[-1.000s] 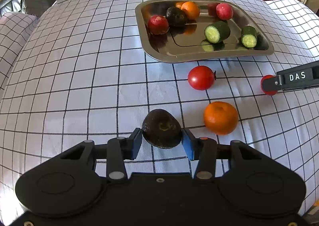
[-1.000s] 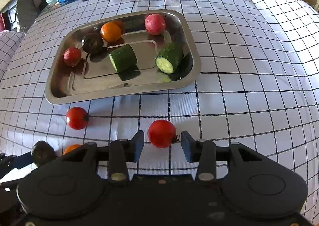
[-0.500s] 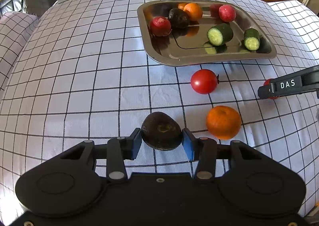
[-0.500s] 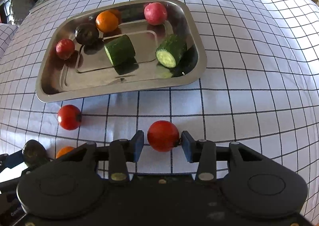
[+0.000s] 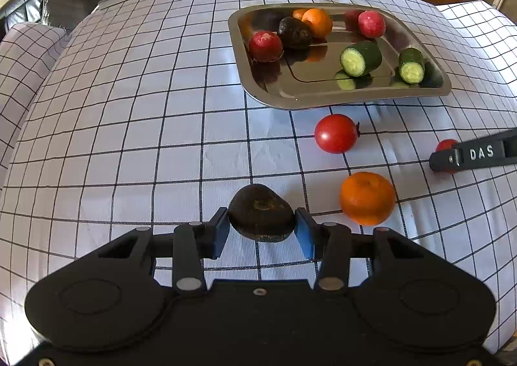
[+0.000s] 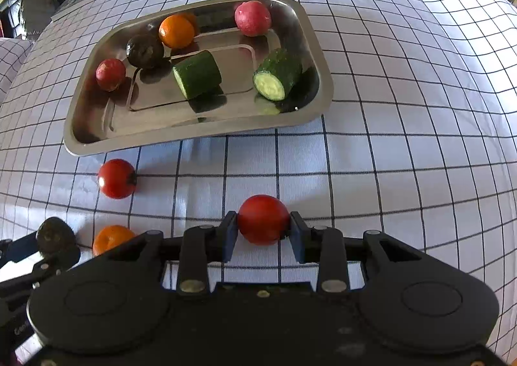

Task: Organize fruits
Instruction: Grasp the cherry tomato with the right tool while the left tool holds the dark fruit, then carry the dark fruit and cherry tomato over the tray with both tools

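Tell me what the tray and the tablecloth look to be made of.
Tray: polished metal, likely stainless steel; its floor mirrors the cucumber pieces and fruit resting on it. Tablecloth: woven fabric, matte white with a dark grid; a fine weave texture shows near the camera, and it drapes softly over the table's edges.

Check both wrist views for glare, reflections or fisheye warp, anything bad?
Left wrist: steel tray mirrors the cucumber pieces; sheen on the tablecloth; grid bows outward. Right wrist: same warp, tray floor mirrors fruit, highlight on the loose tomato. Both sharp.
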A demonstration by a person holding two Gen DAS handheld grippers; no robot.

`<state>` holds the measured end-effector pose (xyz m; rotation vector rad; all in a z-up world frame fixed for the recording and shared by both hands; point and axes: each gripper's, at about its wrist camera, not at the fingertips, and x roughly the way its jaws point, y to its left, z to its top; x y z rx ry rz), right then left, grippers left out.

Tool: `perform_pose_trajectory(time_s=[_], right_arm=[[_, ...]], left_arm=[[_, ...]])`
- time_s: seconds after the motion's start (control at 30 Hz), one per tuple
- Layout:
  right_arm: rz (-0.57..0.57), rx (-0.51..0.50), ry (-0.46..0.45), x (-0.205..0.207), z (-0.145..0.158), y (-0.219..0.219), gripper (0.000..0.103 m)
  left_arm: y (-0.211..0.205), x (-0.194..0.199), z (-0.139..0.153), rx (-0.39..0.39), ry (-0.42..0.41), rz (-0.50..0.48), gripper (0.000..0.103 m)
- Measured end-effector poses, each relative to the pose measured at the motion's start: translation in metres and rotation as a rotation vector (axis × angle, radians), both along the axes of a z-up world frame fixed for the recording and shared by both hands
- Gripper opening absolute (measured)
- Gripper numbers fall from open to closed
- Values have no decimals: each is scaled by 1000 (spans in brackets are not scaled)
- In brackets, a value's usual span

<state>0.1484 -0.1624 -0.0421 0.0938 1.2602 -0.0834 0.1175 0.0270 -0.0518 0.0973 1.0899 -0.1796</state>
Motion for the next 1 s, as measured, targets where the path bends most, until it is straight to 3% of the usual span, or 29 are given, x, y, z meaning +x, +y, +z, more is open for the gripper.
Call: perform_pose_trajectory(time_s=[0.33, 0.63, 1.0], right_arm=[[-12, 8, -6, -18, 6, -2, 35], [-55, 4, -29, -35, 15, -11, 35], [-80, 8, -30, -49, 16, -14, 35]], left_arm=[[-3, 4, -2, 7, -34, 4, 54], [2, 4, -1, -33, -76, 16, 52], [4, -13, 24, -55, -140, -1, 52]])
